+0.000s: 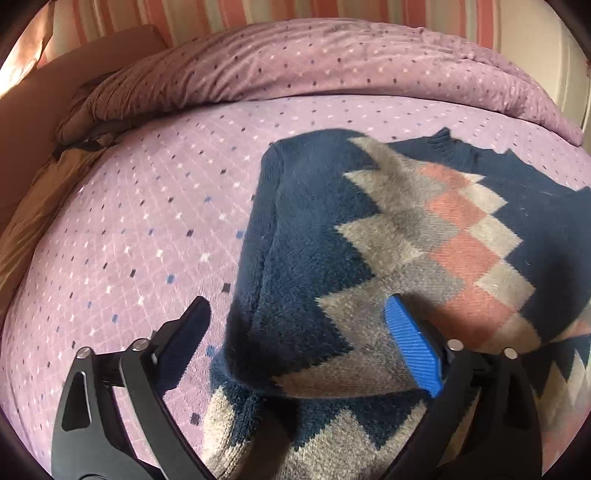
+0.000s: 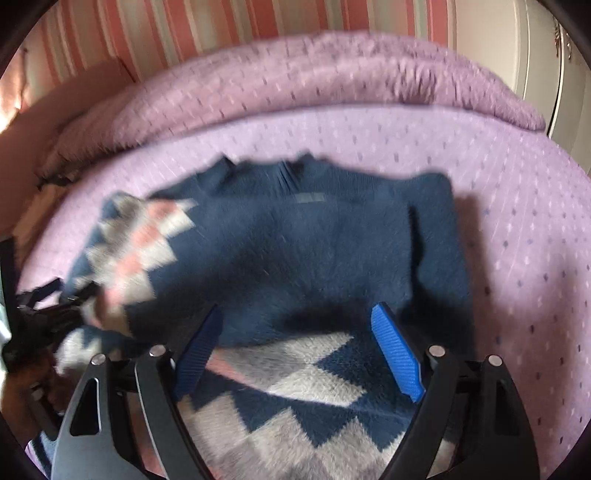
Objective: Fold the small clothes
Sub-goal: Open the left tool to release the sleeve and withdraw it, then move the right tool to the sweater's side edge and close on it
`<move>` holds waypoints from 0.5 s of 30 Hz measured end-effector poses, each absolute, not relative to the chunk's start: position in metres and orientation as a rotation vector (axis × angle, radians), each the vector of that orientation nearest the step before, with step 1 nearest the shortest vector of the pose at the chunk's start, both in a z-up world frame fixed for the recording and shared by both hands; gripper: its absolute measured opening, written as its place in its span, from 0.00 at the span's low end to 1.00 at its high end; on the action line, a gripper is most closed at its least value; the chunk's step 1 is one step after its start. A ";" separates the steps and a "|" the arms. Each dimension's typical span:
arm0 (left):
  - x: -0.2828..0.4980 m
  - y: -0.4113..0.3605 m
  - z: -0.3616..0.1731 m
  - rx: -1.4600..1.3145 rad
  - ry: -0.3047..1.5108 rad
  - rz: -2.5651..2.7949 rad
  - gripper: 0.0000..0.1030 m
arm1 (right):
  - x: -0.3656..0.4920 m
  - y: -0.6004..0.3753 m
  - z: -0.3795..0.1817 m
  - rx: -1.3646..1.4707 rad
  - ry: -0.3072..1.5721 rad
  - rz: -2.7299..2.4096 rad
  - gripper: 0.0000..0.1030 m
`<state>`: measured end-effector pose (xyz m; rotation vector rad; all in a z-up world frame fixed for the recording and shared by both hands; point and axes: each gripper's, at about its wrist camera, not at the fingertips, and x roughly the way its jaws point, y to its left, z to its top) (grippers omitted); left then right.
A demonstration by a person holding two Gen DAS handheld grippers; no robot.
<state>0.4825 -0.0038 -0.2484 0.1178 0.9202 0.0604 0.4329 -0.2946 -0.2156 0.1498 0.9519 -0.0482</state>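
A small fuzzy navy sweater with a grey, white and pink diamond pattern lies on the purple bedspread. Its left sleeve is folded across the body. My left gripper is open, its jaws wide apart over the sweater's left edge, holding nothing. In the right wrist view the sweater lies collar away, with the patterned sleeve at the left. My right gripper is open above the sweater's lower body, empty. The left gripper shows blurred at that view's left edge.
A rolled purple duvet lies across the back of the bed. A brown pillow sits at the back left. A striped wall stands behind. A white door is at the right.
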 end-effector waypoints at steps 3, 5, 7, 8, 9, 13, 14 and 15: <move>0.483 0.002 -0.252 0.110 0.929 0.076 0.97 | 0.438 -0.298 -0.236 0.117 1.006 -0.061 0.81; 0.482 0.000 -0.251 0.127 0.918 0.079 0.97 | 0.437 -0.293 -0.238 0.051 1.011 -0.058 0.81; 0.478 -0.001 -0.249 0.134 0.899 0.075 0.97 | 0.435 -0.291 -0.237 0.032 1.013 -0.062 0.81; 0.477 -0.001 -0.247 0.127 0.894 0.063 0.97 | 0.434 -0.292 -0.233 0.037 1.011 -0.061 0.83; 0.473 0.001 -0.241 0.114 0.885 0.050 0.97 | 0.432 -0.292 -0.229 0.042 1.007 -0.058 0.85; 0.450 0.004 -0.216 0.096 0.838 0.019 0.97 | 0.395 -0.304 -0.196 0.051 0.916 -0.038 0.86; 0.442 0.004 -0.208 0.097 0.820 0.011 0.97 | 0.381 -0.308 -0.186 0.044 0.890 -0.044 0.86; 0.429 0.004 -0.197 0.104 0.797 0.002 0.97 | 0.366 -0.311 -0.177 0.031 0.870 -0.049 0.86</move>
